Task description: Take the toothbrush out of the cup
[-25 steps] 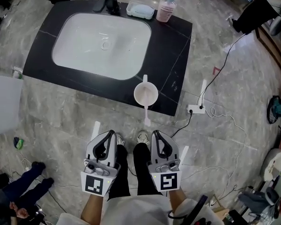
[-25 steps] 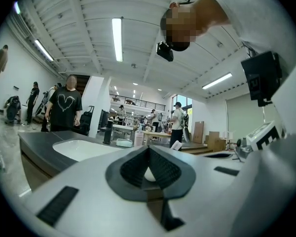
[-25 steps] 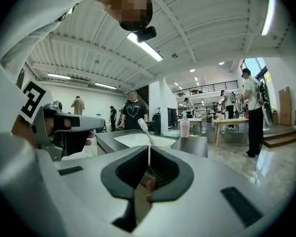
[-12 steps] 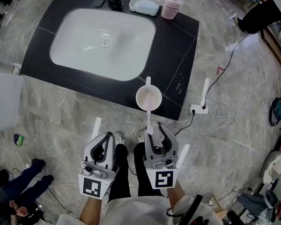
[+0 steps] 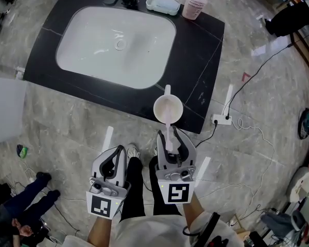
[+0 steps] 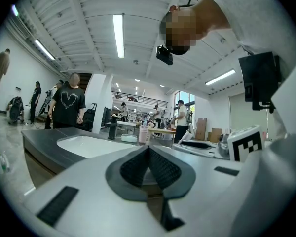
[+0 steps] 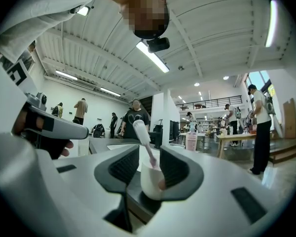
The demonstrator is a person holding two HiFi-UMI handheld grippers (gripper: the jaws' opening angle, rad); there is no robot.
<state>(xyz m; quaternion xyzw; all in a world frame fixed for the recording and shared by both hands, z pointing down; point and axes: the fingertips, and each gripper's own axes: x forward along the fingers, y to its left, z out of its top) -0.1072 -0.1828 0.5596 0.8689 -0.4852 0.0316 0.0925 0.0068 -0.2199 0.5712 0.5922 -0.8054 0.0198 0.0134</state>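
Grey marbled floor [image 5: 51, 133] is spreading around a black counter [image 5: 195, 60], and the cup [image 5: 168, 108] is standing at that counter's near edge, so you are reading every place from the cup.

Left of the cup and nearer to you, your left gripper [image 5: 118, 149] is hanging with its jaws pressed together on nothing, as the left gripper view [image 6: 149, 157] is showing. It is sitting well apart from the cup and off to the side of the brush's line.

On the cup's near side, your right gripper [image 5: 169, 137] is pointing straight at it. Its jaws have just been opening and are now standing wide. The toothbrush [image 5: 169, 133] is sitting in the cup and leaning out over the near rim toward you. Its long axis is running from the cup back along the line your right gripper is pointing. In the head view its free end is lying between the two jaws, and neither pad is pressing on it.

In the right gripper view the jaws [image 7: 149, 154] are framing the cup [image 7: 150, 181], with the toothbrush [image 7: 143, 138] rising from it, tilted up and slightly left, near the middle of the gap.

Your right hand is clearly the nearer one. Because the stem is lying lengthwise along the jaws, closing should be clamping across its thin width. The pull-out should probably be following that axis, up and back from the cup.
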